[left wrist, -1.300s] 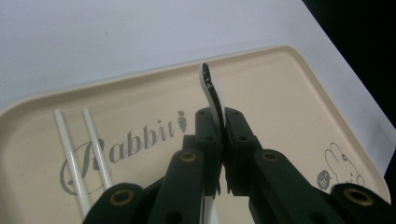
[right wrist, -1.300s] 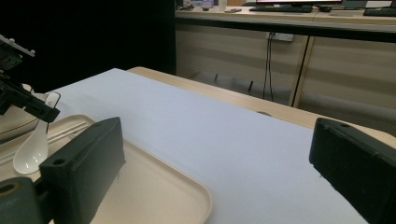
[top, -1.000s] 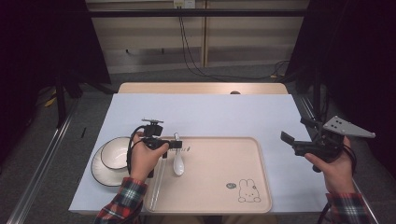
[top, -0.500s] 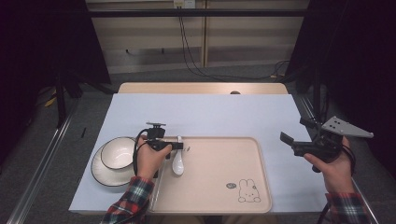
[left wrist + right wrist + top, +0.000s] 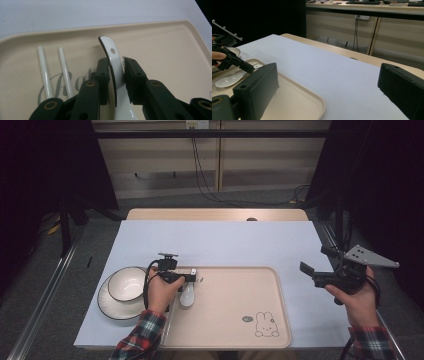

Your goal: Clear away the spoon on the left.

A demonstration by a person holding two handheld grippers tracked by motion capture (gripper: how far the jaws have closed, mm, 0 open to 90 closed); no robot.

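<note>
Lowered since the earlier pictures, the left tool now sits down at the tray, and its jaws have just been opening around the white spoon. From the left gripper view the spoon's handle stands between the two black pads; a sliver of gap shows on at least one side, so the grip looks released rather than pressing. Judging by that, the spoon has been set down and the placing step is about done; the next move would be to lift the tool clear without dragging the handle.

Nearest the person, the tray's front rim carries a small rabbit print. The spoon lies at the tray's left end, bowl toward the person, with two white chopsticks just beside it, closer to the tray's left rim. A bowl on a plate stands off the tray's left edge on the worktop.

Off the tray's right edge, the right tool hovers with jaws wide apart, holding nothing.
</note>
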